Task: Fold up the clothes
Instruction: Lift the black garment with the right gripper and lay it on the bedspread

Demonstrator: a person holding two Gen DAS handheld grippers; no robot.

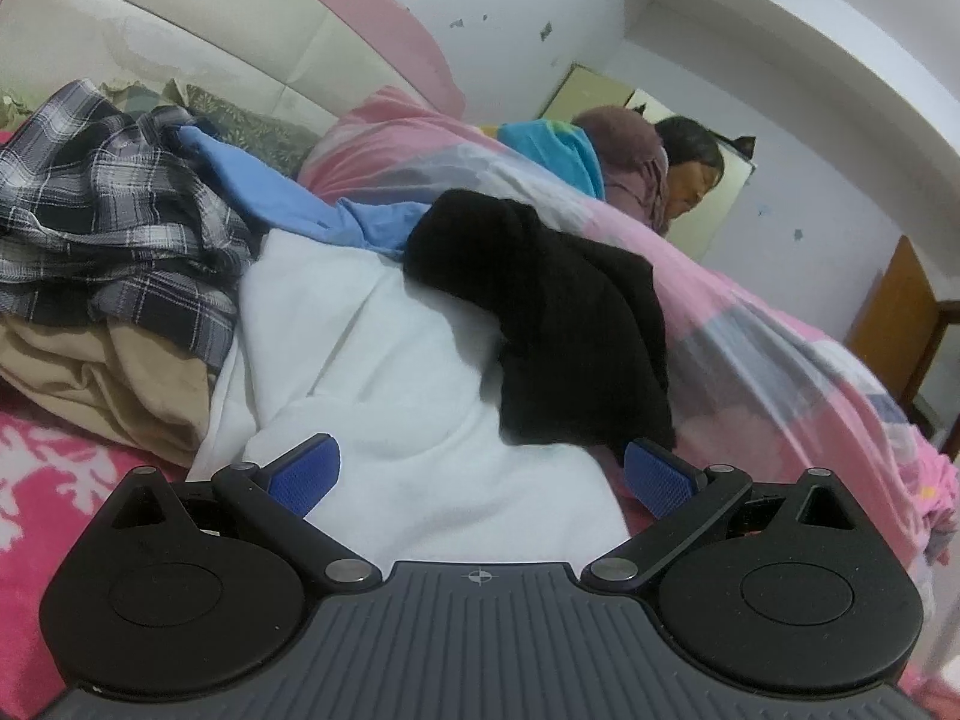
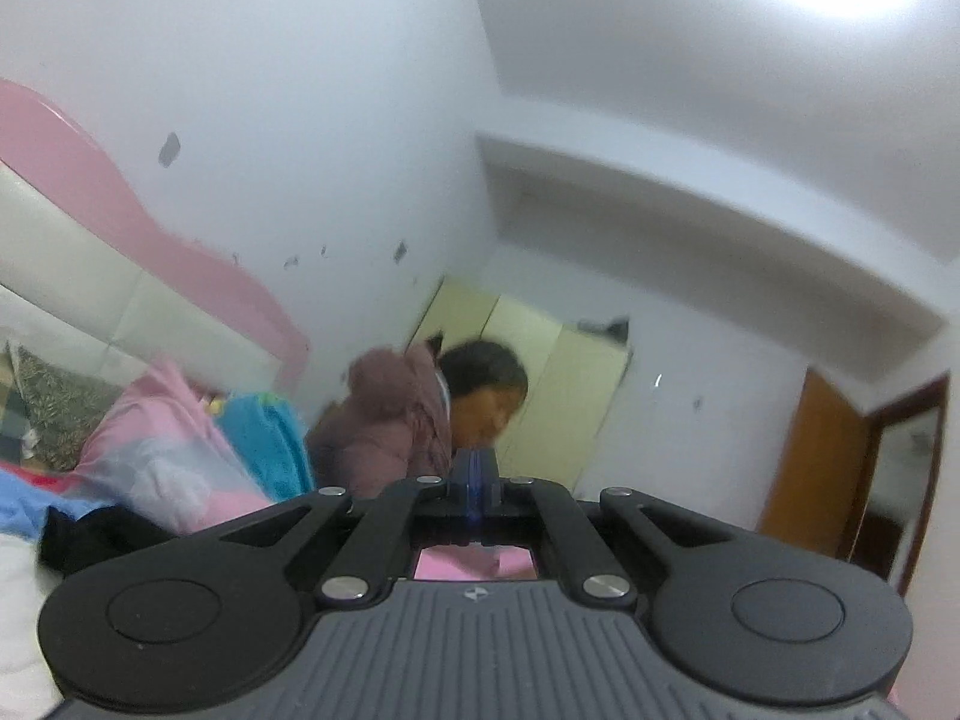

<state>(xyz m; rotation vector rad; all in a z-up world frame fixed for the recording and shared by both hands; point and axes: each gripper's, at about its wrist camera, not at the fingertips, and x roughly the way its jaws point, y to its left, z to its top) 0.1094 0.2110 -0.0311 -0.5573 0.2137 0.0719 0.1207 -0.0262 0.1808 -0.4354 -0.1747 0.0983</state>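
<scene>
White garment [image 1: 384,360] on bed [image 1: 54,468], black garment [image 1: 558,312] draped over its far right. Left hand-held gripper [image 1: 480,474] wide open over white garment, holding nothing. Right hand-held gripper [image 2: 474,480] closed, empty, raised.

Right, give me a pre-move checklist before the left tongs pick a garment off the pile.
1. Left tongs open: ok.
2. White garment lies between the jaws' line: ok.
3. Black garment off the white one: not ok, it overlaps.
4. Right tongs ready: not ok, shut and aimed at the wall.
5. Right tongs holding cloth: cannot tell.
6. Plaid shirt clear of the grasp: ok.
</scene>
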